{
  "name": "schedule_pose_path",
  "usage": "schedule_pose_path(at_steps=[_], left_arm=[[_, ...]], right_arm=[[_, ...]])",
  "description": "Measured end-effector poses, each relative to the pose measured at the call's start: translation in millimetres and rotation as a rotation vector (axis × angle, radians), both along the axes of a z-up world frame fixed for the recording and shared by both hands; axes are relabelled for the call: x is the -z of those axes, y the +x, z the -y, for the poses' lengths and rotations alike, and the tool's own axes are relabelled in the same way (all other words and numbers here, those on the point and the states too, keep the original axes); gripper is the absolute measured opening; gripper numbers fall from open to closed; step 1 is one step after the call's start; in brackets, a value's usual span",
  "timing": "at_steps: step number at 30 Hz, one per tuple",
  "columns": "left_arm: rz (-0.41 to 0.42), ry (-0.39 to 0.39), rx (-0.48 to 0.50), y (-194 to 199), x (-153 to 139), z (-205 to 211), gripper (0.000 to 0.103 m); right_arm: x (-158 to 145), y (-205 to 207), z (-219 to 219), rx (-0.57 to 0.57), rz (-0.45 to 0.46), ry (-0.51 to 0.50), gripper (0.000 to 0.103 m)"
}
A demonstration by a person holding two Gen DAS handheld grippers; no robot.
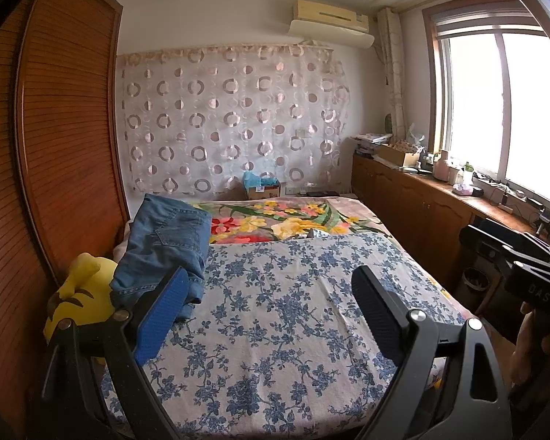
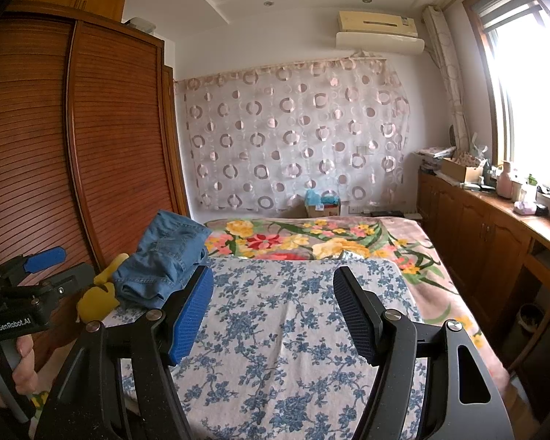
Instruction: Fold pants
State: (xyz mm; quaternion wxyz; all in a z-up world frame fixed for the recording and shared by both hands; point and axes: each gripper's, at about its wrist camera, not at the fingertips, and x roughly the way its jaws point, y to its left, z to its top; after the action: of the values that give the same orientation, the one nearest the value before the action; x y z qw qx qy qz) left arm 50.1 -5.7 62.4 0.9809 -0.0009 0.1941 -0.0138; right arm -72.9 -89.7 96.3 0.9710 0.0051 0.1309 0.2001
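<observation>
My left gripper (image 1: pixel 271 278), black-framed with one blue ribbed pad and one black ribbed pad, hangs over the bed with its jaws spread wide and nothing between them. My right gripper (image 2: pixel 273 282), built the same way, also stands apart and empty, its gap a little narrower, above the same white sheet printed with blue flowers (image 2: pixel 275 330). In the right wrist view my left hand (image 2: pixel 7 370) grips the black handle of the other tool at the left edge.

The blue denim pants (image 1: pixel 165 253) lie folded in a stack at the left side of the bed, partly on the flowered sheet, just beyond my left gripper's blue pad. A yellow plush toy (image 1: pixel 79 293) sits touching the stack's left side, against the brown slatted wooden wardrobe (image 1: pixel 55 128). Beyond the sheet lies a pink blanket with yellow and red flowers (image 1: pixel 275 220).
</observation>
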Motion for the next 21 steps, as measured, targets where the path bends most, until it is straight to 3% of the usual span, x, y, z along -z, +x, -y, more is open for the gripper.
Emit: schedule_pose_path(at_steps=[21], left_arm=[[0.002,0.000,0.000,-1.8,-0.7,-2.0,0.091]], right_arm=[[0.5,-1.3,0.4,0.001,0.002,-0.001,0.070]])
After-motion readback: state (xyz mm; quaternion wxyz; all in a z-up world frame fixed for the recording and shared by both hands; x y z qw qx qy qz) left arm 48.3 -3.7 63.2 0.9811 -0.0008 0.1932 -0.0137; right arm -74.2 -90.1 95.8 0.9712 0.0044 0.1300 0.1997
